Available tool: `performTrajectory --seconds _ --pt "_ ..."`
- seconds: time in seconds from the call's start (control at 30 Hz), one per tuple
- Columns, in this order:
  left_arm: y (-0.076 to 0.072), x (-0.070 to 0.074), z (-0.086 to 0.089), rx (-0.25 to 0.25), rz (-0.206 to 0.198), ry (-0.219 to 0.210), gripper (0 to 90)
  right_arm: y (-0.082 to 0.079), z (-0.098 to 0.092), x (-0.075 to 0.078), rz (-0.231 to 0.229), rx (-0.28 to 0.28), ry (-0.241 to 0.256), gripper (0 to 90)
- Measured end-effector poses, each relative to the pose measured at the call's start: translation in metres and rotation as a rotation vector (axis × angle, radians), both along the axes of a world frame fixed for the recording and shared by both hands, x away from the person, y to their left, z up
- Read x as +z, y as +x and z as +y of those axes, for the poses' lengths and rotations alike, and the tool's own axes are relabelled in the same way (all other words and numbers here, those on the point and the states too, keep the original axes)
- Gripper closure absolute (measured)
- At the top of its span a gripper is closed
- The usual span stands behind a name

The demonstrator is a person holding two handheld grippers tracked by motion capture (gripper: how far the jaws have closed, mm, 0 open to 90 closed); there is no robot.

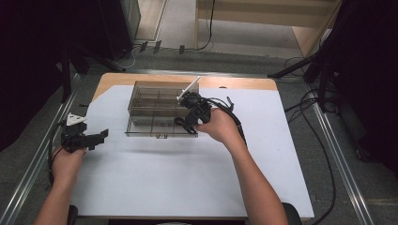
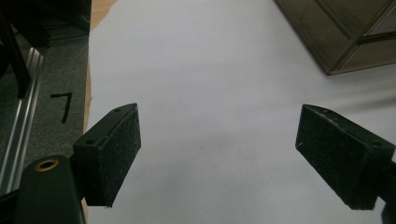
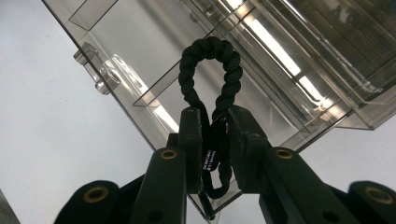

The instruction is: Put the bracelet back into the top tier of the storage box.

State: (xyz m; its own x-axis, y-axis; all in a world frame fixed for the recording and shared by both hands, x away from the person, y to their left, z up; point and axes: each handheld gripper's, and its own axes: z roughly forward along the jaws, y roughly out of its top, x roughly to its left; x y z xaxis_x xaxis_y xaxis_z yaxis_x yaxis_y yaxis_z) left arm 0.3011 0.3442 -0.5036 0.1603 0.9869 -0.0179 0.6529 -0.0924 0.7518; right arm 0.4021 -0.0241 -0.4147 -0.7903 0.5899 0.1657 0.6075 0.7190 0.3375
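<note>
Judged about midway: clear compartment box (image 1: 157,110) on the white worktop (image 1: 187,173) open, with black twisted hair tie (image 3: 211,70) pinched between the shut jaws of the right gripper (image 3: 215,140), loop poking just beyond them over a front compartment, not yet dropped. Seen close in the right gripper view, hardly legible from the high view; left gripper (image 2: 217,154) held wide open on nothing, box corner well ahead.

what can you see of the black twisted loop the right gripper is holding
The black twisted loop looks like braided or coiled elastic cord, matte and knobbly, like a hair tie. The right gripper pinches its lower half between shut fingers, and a small printed tag hangs there. The upper part stands free as an oval, above the clear compartment box at its near edge.
</note>
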Motion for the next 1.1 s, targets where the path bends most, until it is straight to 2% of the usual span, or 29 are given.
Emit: performTrajectory --seconds 0.27,0.5,0.9,1.1 --pt "0.0017 0.0002 -0.001 -0.007 -0.003 -0.002 15.3 0.0001 -0.0002 -0.0041 0.0 -0.004 -0.005 76.6" --pt "0.0011 0.0009 -0.0008 -0.003 -0.007 -0.003 15.3 -0.0003 0.0033 -0.0084 -0.005 0.003 -0.028 75.9" --pt "0.0015 0.0004 -0.0019 -0.01 0.0 0.0 15.3 0.0003 0.0029 -0.0103 0.001 0.006 -0.024 74.7" --pt "0.0015 0.0004 -0.0014 -0.013 0.0 -0.002 15.3 0.0006 0.0032 -0.0102 0.013 0.004 -0.016 69.0"
